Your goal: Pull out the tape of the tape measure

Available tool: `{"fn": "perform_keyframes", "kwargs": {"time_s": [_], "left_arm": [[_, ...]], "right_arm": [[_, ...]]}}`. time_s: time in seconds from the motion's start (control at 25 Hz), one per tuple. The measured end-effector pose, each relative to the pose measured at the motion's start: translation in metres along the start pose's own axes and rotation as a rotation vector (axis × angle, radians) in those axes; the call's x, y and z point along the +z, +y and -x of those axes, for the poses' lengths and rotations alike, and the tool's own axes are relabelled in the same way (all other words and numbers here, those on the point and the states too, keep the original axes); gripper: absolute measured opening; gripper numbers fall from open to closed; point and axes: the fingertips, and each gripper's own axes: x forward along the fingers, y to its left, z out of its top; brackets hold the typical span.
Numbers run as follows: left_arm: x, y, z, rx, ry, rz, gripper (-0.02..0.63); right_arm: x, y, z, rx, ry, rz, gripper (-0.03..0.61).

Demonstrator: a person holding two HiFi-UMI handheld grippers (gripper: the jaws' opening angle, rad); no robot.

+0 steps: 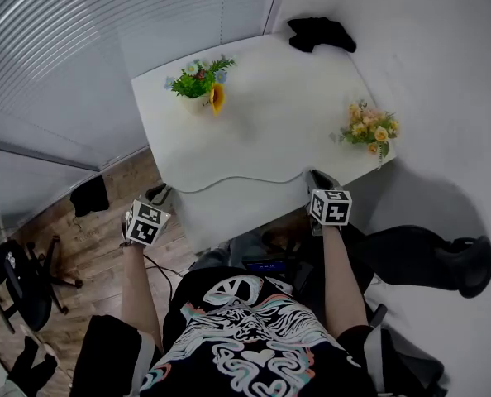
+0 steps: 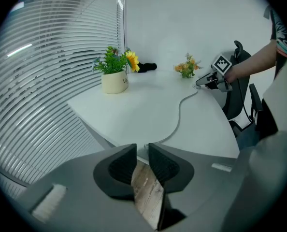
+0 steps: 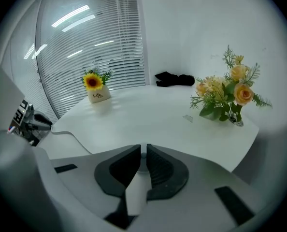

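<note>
Here we are at the white worktop (image 1: 262, 139), the person at its near edge with a gripper in each hand. The left gripper (image 1: 156, 193) hangs off the near left corner, out over the wooden floor (image 2: 146, 195). Its fingers (image 2: 120, 170) stand a little apart: a narrow gap, floorboards showing straight through it, nothing held. Ahead of those fingers and a touch to the left, well apart, sits the pot (image 2: 114, 77) with the sunflower. Off to their right, across the worktop's wavy front edge, you can see the other gripper. Over there the right gripper (image 1: 317, 178) is poised at that front edge. Its fingers (image 3: 164, 170) are all but together, just a sliver of white worktop between them, and they grip nothing either. Ahead and to the right of the right fingers, near, stands the posy (image 3: 228, 93) of peach roses. Straight ahead of them, at the far edge, lies a black cloth (image 3: 175, 79). The pot is far ahead to their left, in front of the blinds (image 3: 95, 42). And the tape measure? I can't tell where it is; no view shows it.
</note>
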Motion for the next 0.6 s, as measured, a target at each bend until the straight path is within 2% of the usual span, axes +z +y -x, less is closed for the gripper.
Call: {"fn": "perform_keyframes", "kwargs": {"time_s": [0.04, 0.2, 0.36, 0.48, 0.6], "left_arm": [[0.002, 0.001, 0.0, 0.008, -0.014, 0.008, 0.095], [0.0, 0.004, 0.0, 0.034, -0.025, 0.044, 0.138], [0.001, 0.009, 0.008, 0.074, -0.043, 0.11, 0.228], [0.008, 0.017, 0.016, 0.101, -0.111, 0.19, 0.252], [0.022, 0.024, 0.024, 0.083, -0.205, 0.291, 0.252]], "right_arm": [[0.001, 0.0, -0.001, -0.001, 0.001, 0.007, 0.041], [0.001, 0.002, -0.002, 0.003, 0.009, 0.03, 0.041], [0.0, 0.003, 0.001, 0.0, 0.004, 0.056, 0.04], [0.006, 0.0, 0.009, -0.037, -0.035, 0.049, 0.031], [0.017, 0.003, 0.017, -0.051, -0.085, 0.03, 0.041]]}}
